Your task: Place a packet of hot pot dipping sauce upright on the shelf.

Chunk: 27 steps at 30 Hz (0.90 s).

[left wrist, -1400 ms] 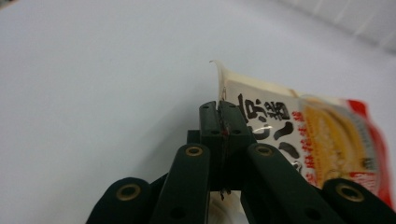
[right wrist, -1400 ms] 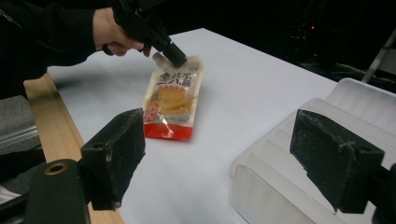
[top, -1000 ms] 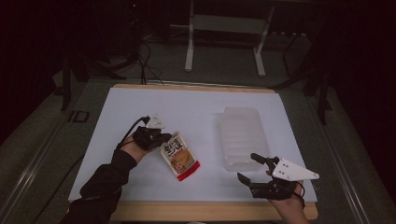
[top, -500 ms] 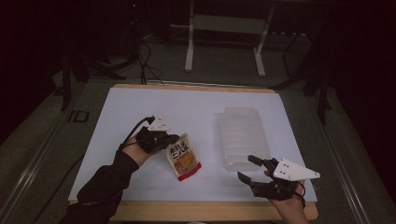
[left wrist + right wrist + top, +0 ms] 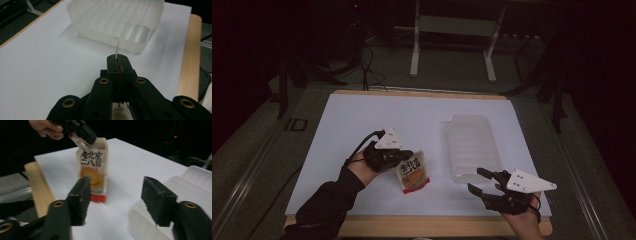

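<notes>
A white and orange snack pouch (image 5: 413,173) with a red bottom edge hangs nearly upright, its bottom at the white table sheet. My left gripper (image 5: 405,154) is shut on the pouch's top edge. In the left gripper view a thin sliver of the pouch's top edge (image 5: 116,46) sticks up past the closed left gripper (image 5: 117,59). My right gripper (image 5: 476,180) is open near the table's front right, and the right gripper (image 5: 117,187) points at the pouch (image 5: 93,165), apart from it. The left gripper (image 5: 83,133) pinches the pouch from above.
A translucent ribbed plastic tray (image 5: 472,144) lies right of centre, its near end just beyond my right gripper. This tray (image 5: 115,22) is ahead of the left jaws, and the tray (image 5: 185,185) is also beside the right ones. A wooden table edge (image 5: 422,226) runs along the front.
My left gripper has drifted right and slightly nearer with the pouch, which has swung from lying flat toward upright. The right gripper has barely moved.
</notes>
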### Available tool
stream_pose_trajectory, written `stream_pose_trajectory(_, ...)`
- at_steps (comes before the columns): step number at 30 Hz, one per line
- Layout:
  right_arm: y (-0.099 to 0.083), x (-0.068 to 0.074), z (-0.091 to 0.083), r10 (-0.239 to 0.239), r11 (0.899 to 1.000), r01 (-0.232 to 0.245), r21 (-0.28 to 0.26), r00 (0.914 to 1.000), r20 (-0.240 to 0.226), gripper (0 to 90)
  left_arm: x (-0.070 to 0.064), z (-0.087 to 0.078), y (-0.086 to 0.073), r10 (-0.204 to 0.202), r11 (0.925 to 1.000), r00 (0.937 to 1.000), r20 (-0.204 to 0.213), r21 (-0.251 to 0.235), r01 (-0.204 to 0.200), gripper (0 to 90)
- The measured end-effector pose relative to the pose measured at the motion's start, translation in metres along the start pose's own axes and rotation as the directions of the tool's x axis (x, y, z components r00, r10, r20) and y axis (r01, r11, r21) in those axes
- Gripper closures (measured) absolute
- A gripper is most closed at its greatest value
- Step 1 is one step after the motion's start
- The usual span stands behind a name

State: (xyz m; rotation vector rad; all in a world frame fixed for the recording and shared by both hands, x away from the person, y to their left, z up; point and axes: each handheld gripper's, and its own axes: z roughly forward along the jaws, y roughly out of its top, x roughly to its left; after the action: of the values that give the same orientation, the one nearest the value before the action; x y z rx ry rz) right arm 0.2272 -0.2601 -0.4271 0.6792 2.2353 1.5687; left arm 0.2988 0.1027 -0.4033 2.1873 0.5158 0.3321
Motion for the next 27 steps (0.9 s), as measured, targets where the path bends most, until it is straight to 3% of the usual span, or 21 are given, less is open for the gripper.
stream_pose_trajectory(2,0.000,-0.002,-0.001,0.015,1.000,-0.015,0.004,0.9998,-0.013,43.8,-0.004,-0.001,0.002,0.010,0.9999,0.9999,0.012,-0.006,-0.010,90.0)
stream_pose_trajectory(5,0.000,-0.002,-0.001,0.009,1.000,-0.009,0.009,1.0000,0.004,38.3,-0.008,-0.003,0.003,0.018,0.9997,0.9993,0.032,-0.015,-0.018,90.0)
stream_pose_trajectory(8,0.001,-0.001,0.000,-0.025,1.000,0.025,0.018,0.9996,0.013,33.6,-0.008,-0.008,0.004,0.017,0.9994,0.9989,0.044,-0.032,-0.015,90.0)
stream_pose_trajectory(17,0.006,0.000,0.003,-0.084,0.995,0.085,0.054,0.9964,-0.016,35.1,-0.008,-0.021,0.012,0.039,0.9966,0.9955,0.086,-0.076,-0.033,90.0)
stream_pose_trajectory(23,0.020,-0.005,0.004,-0.098,0.993,0.103,0.063,0.9922,-0.077,38.6,-0.010,-0.027,0.019,0.052,0.9938,0.9935,0.102,-0.104,-0.041,90.0)
stream_pose_trajectory(27,0.031,-0.009,0.008,-0.113,0.989,0.125,0.077,0.9831,-0.144,39.2,-0.011,-0.030,0.025,0.053,0.9921,0.9900,0.131,-0.120,-0.038,90.0)
